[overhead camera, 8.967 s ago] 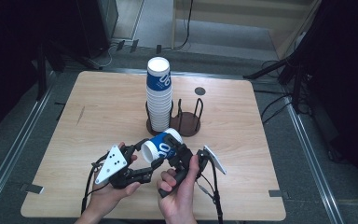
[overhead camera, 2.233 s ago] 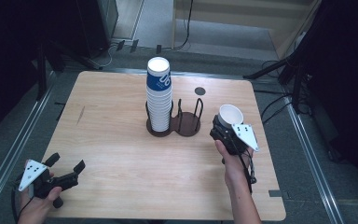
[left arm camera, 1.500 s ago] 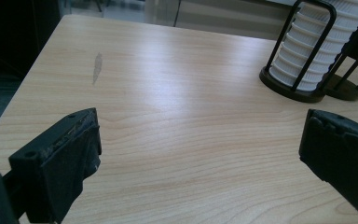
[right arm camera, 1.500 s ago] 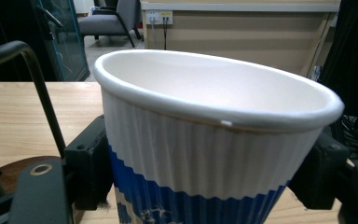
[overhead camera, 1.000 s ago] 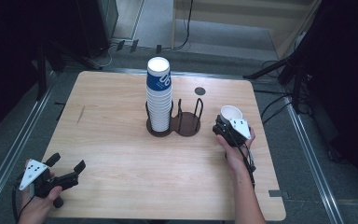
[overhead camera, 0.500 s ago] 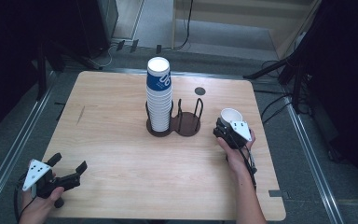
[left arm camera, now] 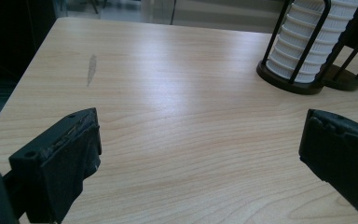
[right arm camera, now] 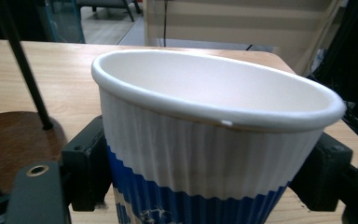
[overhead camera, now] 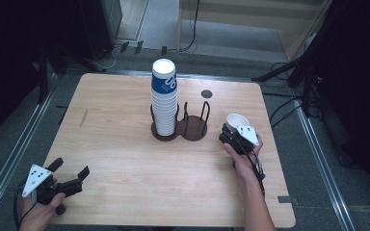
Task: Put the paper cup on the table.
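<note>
- High view: a stack of cups (overhead camera: 164,98) stands in one ring of a dark two-ring holder (overhead camera: 195,129) mid-table (overhead camera: 115,149). The right gripper (overhead camera: 233,134) sits near the right edge with a paper cup (overhead camera: 236,120), mouth up; the left gripper (overhead camera: 70,177) rests at the near left corner, jaws spread.
- Left gripper view: both jaws stand wide apart over bare wood, nothing between them; the stack's ribbed sides show at upper right.
- Right gripper view: the jaws press the cup's white-and-blue ribbed wall (right arm camera: 200,163) from both sides.

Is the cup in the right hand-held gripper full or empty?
Empty: the right gripper view looks into the cup and shows its bare white inside, though its bottom is out of sight.
</note>
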`<state>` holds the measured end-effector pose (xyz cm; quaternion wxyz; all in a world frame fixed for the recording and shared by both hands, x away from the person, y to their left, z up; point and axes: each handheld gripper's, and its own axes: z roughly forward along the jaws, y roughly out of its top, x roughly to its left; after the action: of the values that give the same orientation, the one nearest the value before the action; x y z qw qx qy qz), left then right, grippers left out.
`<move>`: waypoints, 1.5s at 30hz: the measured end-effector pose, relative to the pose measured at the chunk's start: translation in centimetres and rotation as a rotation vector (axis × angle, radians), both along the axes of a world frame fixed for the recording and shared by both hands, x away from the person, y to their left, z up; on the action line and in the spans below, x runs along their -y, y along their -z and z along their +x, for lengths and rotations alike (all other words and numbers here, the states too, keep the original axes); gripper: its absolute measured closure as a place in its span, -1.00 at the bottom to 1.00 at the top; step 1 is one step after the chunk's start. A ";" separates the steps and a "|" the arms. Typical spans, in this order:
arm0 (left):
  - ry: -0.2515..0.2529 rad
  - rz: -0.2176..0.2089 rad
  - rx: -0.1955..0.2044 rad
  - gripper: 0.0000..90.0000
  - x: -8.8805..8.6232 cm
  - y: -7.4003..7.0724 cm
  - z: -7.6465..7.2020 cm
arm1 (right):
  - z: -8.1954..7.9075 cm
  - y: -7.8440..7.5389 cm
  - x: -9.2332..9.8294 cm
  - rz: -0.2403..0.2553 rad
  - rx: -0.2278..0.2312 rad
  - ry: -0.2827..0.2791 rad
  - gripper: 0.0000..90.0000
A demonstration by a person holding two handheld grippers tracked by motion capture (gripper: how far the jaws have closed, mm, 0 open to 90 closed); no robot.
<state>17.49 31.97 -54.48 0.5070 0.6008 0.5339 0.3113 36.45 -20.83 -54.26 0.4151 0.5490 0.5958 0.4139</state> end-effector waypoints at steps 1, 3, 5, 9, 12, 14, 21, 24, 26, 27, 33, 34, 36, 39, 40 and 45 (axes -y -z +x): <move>-0.001 -0.001 0.001 -1.00 -0.1 0.0 0.0 | 0.0 0.0 -0.1 0.001 -0.005 0.004 -0.56; -0.006 -0.005 0.002 -1.00 -0.3 -0.1 0.0 | 0.0 -0.1 -0.1 0.005 -0.006 0.004 -0.57; -0.009 -0.006 0.002 -1.00 -0.3 -0.1 0.0 | 0.0 0.0 -0.1 0.008 -0.014 -0.002 -0.59; -0.006 -0.007 0.004 -1.00 -0.2 -0.2 0.0 | 0.0 -0.3 0.1 0.038 -0.037 -0.016 -0.78; -0.005 -0.005 0.006 -1.00 -0.2 -0.2 0.0 | -0.2 -0.6 0.3 0.060 -0.041 -0.043 -0.92; -0.008 -0.012 0.008 -1.00 -0.1 -0.3 0.1 | -0.4 -0.9 0.3 0.067 -0.037 -0.055 -0.98; -0.002 -0.007 0.008 -1.00 0.0 -0.3 0.2 | -1.5 -1.8 0.7 0.077 -0.023 -0.063 -1.00; 0.000 -0.007 0.007 -1.00 0.0 -0.3 0.3 | -2.2 -2.2 0.9 0.071 -0.013 -0.068 -1.00; 0.000 -0.008 0.006 -1.00 0.0 -0.3 0.3 | -2.6 -2.4 0.9 0.072 -0.005 -0.073 -1.00; 0.000 -0.008 0.006 -1.00 0.0 -0.3 0.3 | -2.6 -2.4 0.9 0.072 -0.005 -0.073 -1.00; -0.001 -0.002 0.002 -1.00 0.0 -0.2 0.3 | -3.8 -3.3 0.9 0.073 0.014 -0.100 -1.00; 0.000 0.000 0.000 -1.00 0.1 -0.2 0.3 | -4.2 -3.6 0.9 0.077 0.024 -0.104 -1.00; 0.001 -0.001 -0.001 -1.00 0.1 -0.2 0.3 | -4.4 -3.7 0.9 0.076 0.025 -0.103 -1.00; 0.003 0.000 -0.001 -1.00 0.1 -0.2 0.3 | -4.9 -4.1 1.1 0.082 0.038 -0.104 -1.00; 0.002 0.000 -0.001 -1.00 0.1 -0.2 0.3 | -5.4 -4.3 1.2 0.087 0.054 -0.110 -1.00; 0.000 -0.002 -0.001 -1.00 0.0 -0.2 0.3 | -6.4 -4.5 1.6 0.070 0.066 -0.119 -1.00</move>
<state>17.81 31.92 -54.26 0.5074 0.6004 0.5344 0.3106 30.09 -22.46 -49.77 0.3899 0.5128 0.5986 0.4761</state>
